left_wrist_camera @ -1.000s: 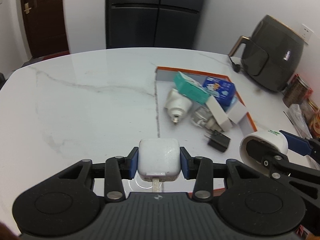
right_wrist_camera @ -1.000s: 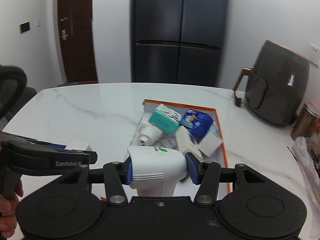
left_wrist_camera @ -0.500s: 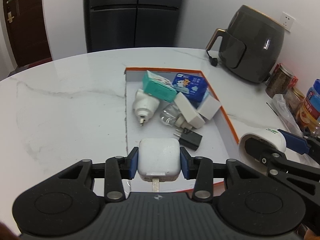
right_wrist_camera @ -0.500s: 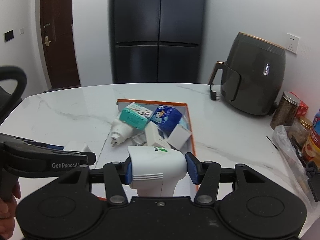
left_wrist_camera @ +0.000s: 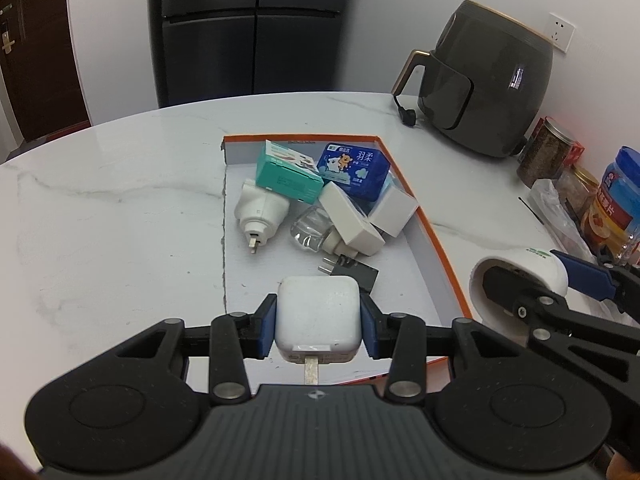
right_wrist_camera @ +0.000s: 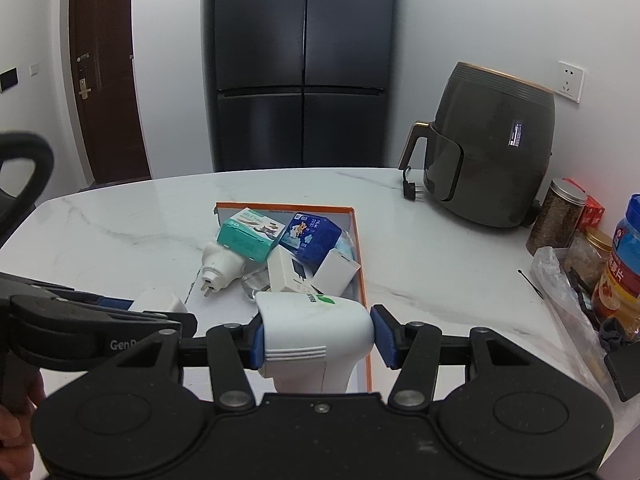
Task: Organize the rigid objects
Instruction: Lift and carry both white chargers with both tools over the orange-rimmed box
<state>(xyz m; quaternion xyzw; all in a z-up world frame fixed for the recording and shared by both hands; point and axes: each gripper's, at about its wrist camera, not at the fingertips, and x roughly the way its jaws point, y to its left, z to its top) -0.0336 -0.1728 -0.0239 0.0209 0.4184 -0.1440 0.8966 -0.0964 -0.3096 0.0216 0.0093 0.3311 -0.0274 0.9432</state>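
Fingers of my left gripper [left_wrist_camera: 319, 322] are clamped on a square white charger block with rounded corners [left_wrist_camera: 318, 318], its metal prong pointing back at the camera, over the near end of the shallow orange-edged cardboard tray [left_wrist_camera: 436, 240] on the white marble table [left_wrist_camera: 120, 208]. My right gripper [right_wrist_camera: 317, 336] pinches a rounded white plastic device with a green leaf logo [right_wrist_camera: 314, 324] over the tray's near right edge; its green lettering is too small for me to read. From the right wrist I read "Gen" on the left gripper's black arm, the rest cut off. In the tray's far half lie a teal carton [left_wrist_camera: 289, 177], a blue tissue pack with a cartoon bear and Chinese characters [left_wrist_camera: 354, 170], a white plug adapter [left_wrist_camera: 260, 214] and a black plug [left_wrist_camera: 352, 274], partly hidden by the charger. Jar labels at far right are cropped.
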